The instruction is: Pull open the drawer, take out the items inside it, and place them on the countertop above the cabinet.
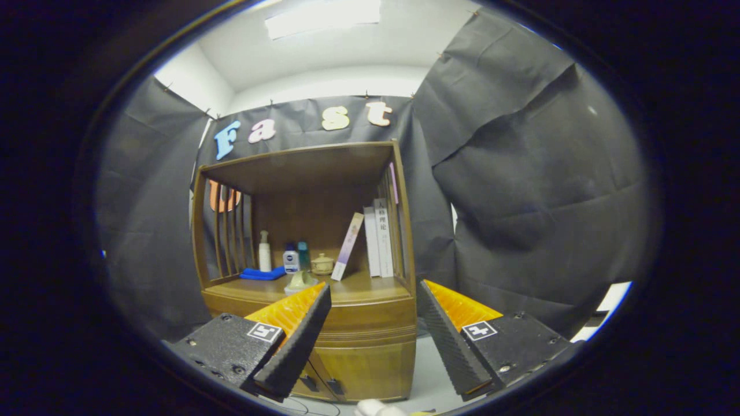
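A wooden cabinet (370, 352) stands ahead against the black cloth wall. Its drawer front (370, 320) sits under the countertop (370, 286) and looks closed. My gripper (373, 294) hovers open some way in front of the cabinet, with nothing between its fingers. The left finger (300, 335) and right finger (445, 335) frame the drawer front. What the drawer holds is hidden.
On the countertop stand a white pump bottle (264, 251), a small blue-capped bottle (291, 259), a lidded ceramic jar (322, 264), a pale green dish (300, 281), a blue cloth (261, 274), a leaning book (347, 245) and upright books (378, 237). A shelf roof (306, 164) covers them.
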Motion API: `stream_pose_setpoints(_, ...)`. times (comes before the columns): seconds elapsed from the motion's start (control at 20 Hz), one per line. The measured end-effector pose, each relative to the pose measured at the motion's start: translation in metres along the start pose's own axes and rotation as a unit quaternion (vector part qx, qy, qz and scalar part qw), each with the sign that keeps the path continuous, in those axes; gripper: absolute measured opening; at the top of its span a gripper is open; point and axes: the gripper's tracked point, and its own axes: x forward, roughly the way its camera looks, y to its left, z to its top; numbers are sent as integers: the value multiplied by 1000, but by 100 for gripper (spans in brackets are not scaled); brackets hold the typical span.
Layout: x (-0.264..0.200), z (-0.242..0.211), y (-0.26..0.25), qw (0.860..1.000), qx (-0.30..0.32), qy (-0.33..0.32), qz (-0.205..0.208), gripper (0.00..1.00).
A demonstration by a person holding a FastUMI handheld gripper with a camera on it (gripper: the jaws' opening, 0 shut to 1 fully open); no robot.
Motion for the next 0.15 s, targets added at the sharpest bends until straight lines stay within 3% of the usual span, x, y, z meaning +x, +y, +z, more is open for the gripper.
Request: stream_pose_setpoints(0.15, 3, -2, -14, 1000, -11, -1, -19, 98)
